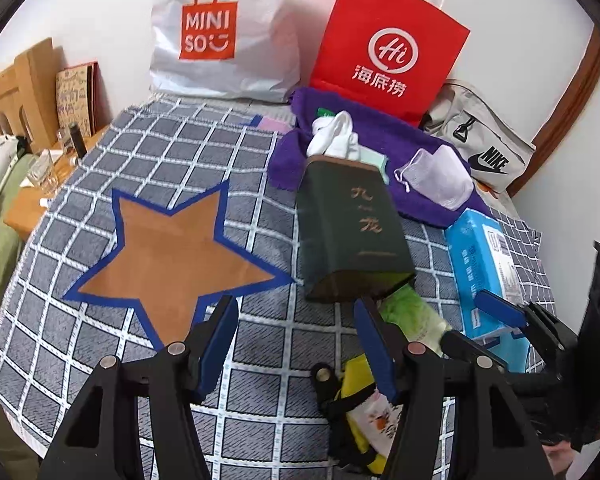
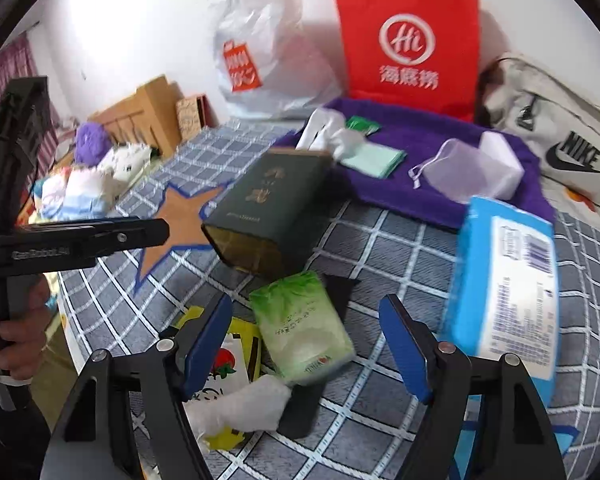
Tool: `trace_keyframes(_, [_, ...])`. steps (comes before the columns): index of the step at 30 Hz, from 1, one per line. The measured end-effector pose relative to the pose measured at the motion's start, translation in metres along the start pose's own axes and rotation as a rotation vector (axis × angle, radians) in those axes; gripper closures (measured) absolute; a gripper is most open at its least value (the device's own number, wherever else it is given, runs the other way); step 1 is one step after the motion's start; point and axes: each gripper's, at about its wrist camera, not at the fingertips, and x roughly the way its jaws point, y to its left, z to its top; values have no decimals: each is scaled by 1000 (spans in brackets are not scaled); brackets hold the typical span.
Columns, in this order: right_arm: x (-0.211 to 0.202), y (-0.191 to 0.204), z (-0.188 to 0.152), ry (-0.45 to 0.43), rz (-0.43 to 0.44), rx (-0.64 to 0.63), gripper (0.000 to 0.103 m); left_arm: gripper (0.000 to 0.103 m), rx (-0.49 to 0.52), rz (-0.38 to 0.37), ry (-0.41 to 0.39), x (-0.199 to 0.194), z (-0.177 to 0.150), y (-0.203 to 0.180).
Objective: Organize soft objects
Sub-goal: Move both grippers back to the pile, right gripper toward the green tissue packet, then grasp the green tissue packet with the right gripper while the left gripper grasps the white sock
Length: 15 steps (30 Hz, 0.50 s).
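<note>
On the checked bedcover (image 2: 380,240), directly ahead of the right gripper (image 2: 306,346), lies the green tissue pack (image 2: 302,328); its near end sits between the two blue pads, which stand apart and do not touch it. The left gripper (image 1: 296,342) hovers with its pads likewise apart and nothing between them, in front of the dark green box (image 1: 350,228).

Step in hand, as judged: seating the right gripper over the green tissue pack for a pick.
- Lower until both pads flank the pack's long sides, then close across its short width
- Close only until the film wrap dimples; the pack is soft and will likely bulge out if squeezed hard
- Keep clear of the yellow packet (image 2: 236,356) and the crumpled white tissue (image 2: 244,402) just beside the left pad

Orientation: the pack lies flat, its long axis running from the gripper away toward the dark green box, tilted slightly left at the far end. That far end rests near the open mouth of the box; contact cannot be told. The blue wipes pack (image 2: 504,288) lies apart to the right
</note>
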Motion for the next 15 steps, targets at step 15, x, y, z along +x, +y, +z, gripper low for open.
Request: trace_keyframes(15, [48,14,-13,131,-54,-143,50,45,-23,-34,55,18,-24,12])
